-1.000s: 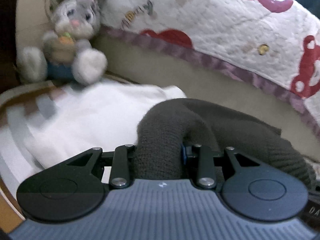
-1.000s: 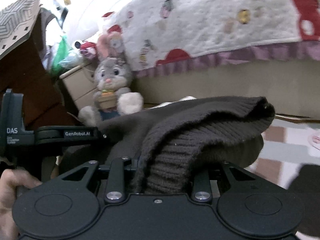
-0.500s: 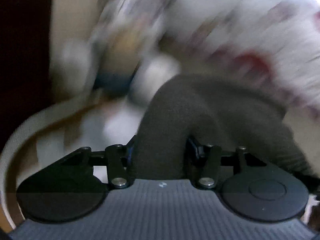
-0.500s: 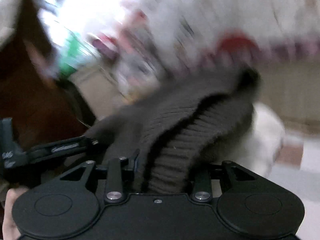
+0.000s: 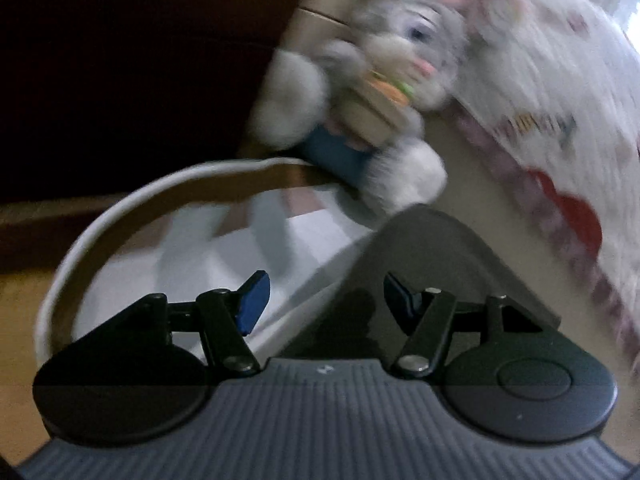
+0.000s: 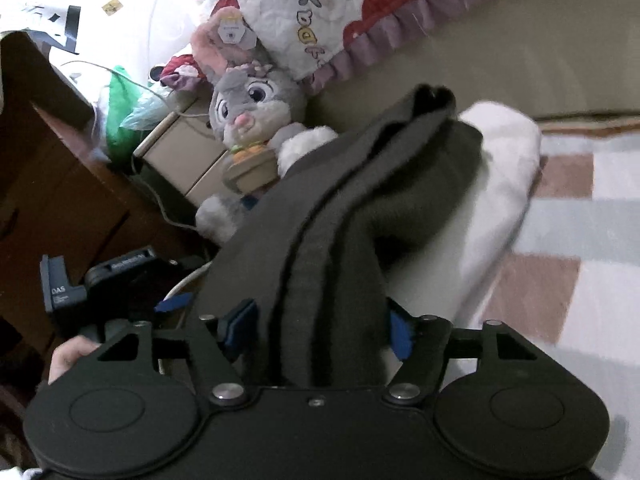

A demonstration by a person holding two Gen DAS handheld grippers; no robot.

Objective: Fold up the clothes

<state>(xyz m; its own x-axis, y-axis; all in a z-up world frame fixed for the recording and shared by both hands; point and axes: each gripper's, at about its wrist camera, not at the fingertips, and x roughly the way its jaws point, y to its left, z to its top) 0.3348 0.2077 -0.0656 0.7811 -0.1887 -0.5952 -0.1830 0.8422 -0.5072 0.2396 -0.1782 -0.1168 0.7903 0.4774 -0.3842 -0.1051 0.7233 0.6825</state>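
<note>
A dark knitted garment (image 6: pixel 320 240) is seen draped over a white folded garment (image 6: pixel 492 200), both lying in front of the plush rabbit (image 6: pixel 256 120) on a checked rug (image 6: pixel 580 208). The knit is judged soft, limp and fairly thick, light enough for one grip yet liable to sag and unfold; a hold at a ribbed edge or corner, several layers together, is judged safest. The right tongs (image 6: pixel 316 328) are clamped on a bunched band of the knit. The left tongs (image 5: pixel 324 300) are held apart, nothing between them, a dark flap of the knit (image 5: pixel 432 264) lying just beyond. Only the right view shows the grip, the white garment's full extent and the person's hand (image 6: pixel 72 356) on the other tool; only the left view, blurred, shows the parted blue pads (image 5: pixel 252 300) and a pale curved rim (image 5: pixel 120 208) below the rabbit.
</note>
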